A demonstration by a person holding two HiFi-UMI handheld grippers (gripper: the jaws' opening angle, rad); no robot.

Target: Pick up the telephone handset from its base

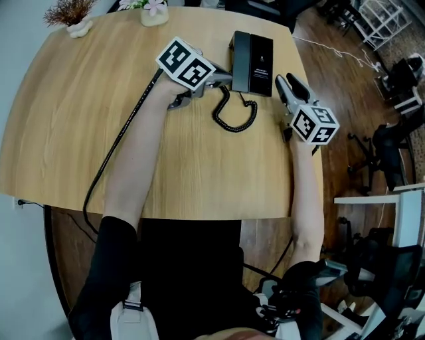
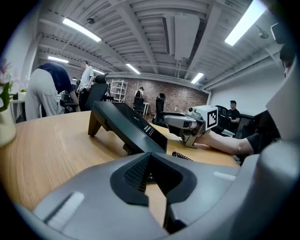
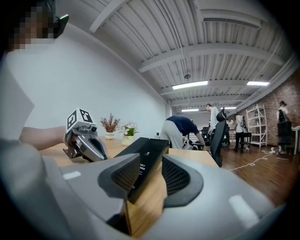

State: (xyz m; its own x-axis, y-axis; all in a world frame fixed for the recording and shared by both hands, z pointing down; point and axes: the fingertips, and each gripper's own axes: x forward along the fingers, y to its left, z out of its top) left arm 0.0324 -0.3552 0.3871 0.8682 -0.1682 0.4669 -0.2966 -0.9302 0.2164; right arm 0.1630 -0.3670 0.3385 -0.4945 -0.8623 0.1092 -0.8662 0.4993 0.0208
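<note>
Here, the slim black telephone [image 1: 252, 63] trails a coiled black cord [image 1: 236, 118].

Plenty of bare wood across the left and lower middle of the table [image 1: 80, 133], so there's open passage there. One snag: a black cable [image 1: 111, 156] slants from the left gripper [image 1: 222, 78] down to the lower-left edge. Upper centre is tight. The telephone base [image 1: 252, 63] is hemmed in, with the left gripper just beside its left side and the right gripper [image 1: 285, 83] just beside its right. The coiled cord [image 1: 234, 119] sprawls between them, just below. At top left, a dried plant [image 1: 70, 14] and a flower vase [image 1: 154, 13] line the far rim.
</note>
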